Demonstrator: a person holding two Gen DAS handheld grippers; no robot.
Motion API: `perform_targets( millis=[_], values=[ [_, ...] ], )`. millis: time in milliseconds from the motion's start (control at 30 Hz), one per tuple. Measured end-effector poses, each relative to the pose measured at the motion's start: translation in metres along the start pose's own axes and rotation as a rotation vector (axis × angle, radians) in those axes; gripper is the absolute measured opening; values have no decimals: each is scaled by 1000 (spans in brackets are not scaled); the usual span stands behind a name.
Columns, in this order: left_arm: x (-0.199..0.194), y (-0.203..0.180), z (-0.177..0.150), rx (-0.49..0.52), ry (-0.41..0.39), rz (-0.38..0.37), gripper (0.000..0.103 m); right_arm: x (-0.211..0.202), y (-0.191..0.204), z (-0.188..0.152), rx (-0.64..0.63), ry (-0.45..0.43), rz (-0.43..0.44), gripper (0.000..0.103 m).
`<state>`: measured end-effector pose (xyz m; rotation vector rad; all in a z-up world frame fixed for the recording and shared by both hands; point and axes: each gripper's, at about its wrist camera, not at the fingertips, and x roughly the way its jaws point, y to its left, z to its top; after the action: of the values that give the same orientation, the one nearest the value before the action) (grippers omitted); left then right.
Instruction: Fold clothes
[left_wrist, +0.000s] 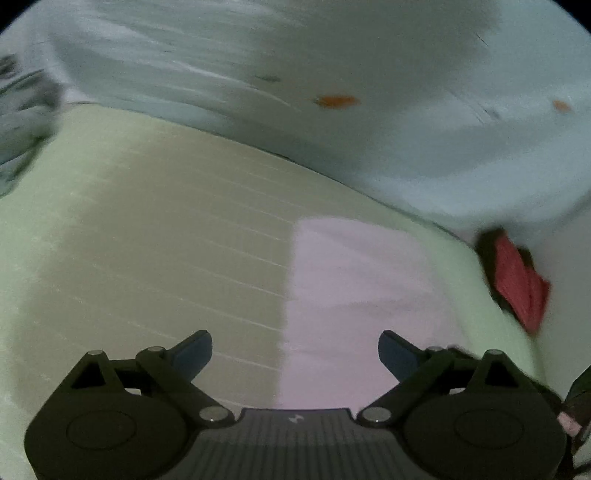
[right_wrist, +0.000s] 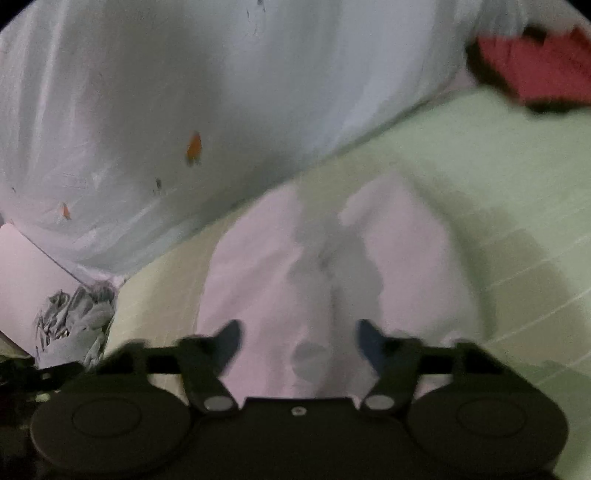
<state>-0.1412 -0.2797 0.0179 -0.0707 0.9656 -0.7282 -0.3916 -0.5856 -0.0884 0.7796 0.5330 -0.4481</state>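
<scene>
A pale pink-white garment (left_wrist: 354, 295) lies flat on a light green striped surface (left_wrist: 147, 240). In the left wrist view it is a smooth, straight-edged panel in front of my left gripper (left_wrist: 295, 350), which is open and empty just above it. In the right wrist view the same garment (right_wrist: 266, 280) looks wrinkled, with folds down its middle. My right gripper (right_wrist: 297, 339) is open and empty above it. Both views are blurred.
A pale blue wall (left_wrist: 332, 55) with orange marks rises behind the surface. A red cloth with a dark border (left_wrist: 517, 284) lies at the right edge; it also shows in the right wrist view (right_wrist: 535, 70). A grey patterned fabric (right_wrist: 74, 317) lies at left.
</scene>
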Motion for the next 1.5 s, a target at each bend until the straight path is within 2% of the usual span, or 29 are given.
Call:
perform_targets(
  millis=[33, 67, 100, 133, 167, 200, 333, 433, 533, 567, 600, 633, 667, 700, 767, 800, 867, 1000, 1167, 1333, 1500],
  values=[
    [-2, 10, 1, -18, -6, 9, 96, 11, 3, -1, 9, 24, -7, 52],
    [-3, 20, 3, -35, -10, 17, 96, 19, 5, -3, 14, 42, -24, 45],
    [-4, 28, 5, -48, -10, 22, 96, 26, 8, -4, 16, 55, -41, 28],
    [-5, 35, 6, -60, -9, 26, 96, 28, 10, -4, 13, 53, -59, 22],
    [-5, 41, 8, -70, -8, 30, 96, 29, 12, -4, 13, 50, -68, 11],
    [-4, 44, 11, -71, -6, 29, 96, 26, 15, -1, 18, 41, -54, 7],
    [-3, 47, 15, -49, 11, -6, 96, -2, 25, 14, -13, -31, 40, 5],
    [1, 32, 11, 5, 20, -30, 96, -35, 26, 28, -17, -130, 86, 5],
    [6, 11, 4, 57, 28, -48, 96, -68, 6, 37, 14, -221, 57, 5],
    [8, 4, 1, 72, 32, -50, 96, -72, -6, 37, 22, -229, 18, 7],
    [11, -4, -3, 84, 38, -50, 96, -71, -20, 36, -6, -209, -48, 18],
    [14, -10, -7, 92, 47, -46, 96, -64, -32, 33, -45, -150, -133, 31],
    [17, -16, -11, 99, 58, -39, 96, -55, -43, 29, -65, -73, -229, 56],
    [22, -22, -16, 102, 72, -28, 97, -48, -53, 25, -77, -12, -292, 60],
    [29, -33, -27, 104, 97, -8, 97, -53, -68, 18, -23, -17, -217, 62],
    [32, -38, -32, 103, 109, 3, 97, -57, -73, 16, 22, -27, -186, 75],
    [40, -47, -43, 91, 132, 22, 97, -55, -78, 16, 59, -10, -178, 86],
    [56, -64, -60, 82, 159, 67, 97, -37, -77, 19, -11, 84, -153, 90],
    [71, -71, -72, 69, 218, 88, 97, -28, -72, 17, -88, 139, -144, 94],
    [86, -78, -66, 129, 240, 85, 97, -16, -74, 18, -55, 150, -134, 98],
    [114, -74, -45, 163, 278, 38, 97, -2, -69, 18, -35, 153, -150, 101]
  ],
)
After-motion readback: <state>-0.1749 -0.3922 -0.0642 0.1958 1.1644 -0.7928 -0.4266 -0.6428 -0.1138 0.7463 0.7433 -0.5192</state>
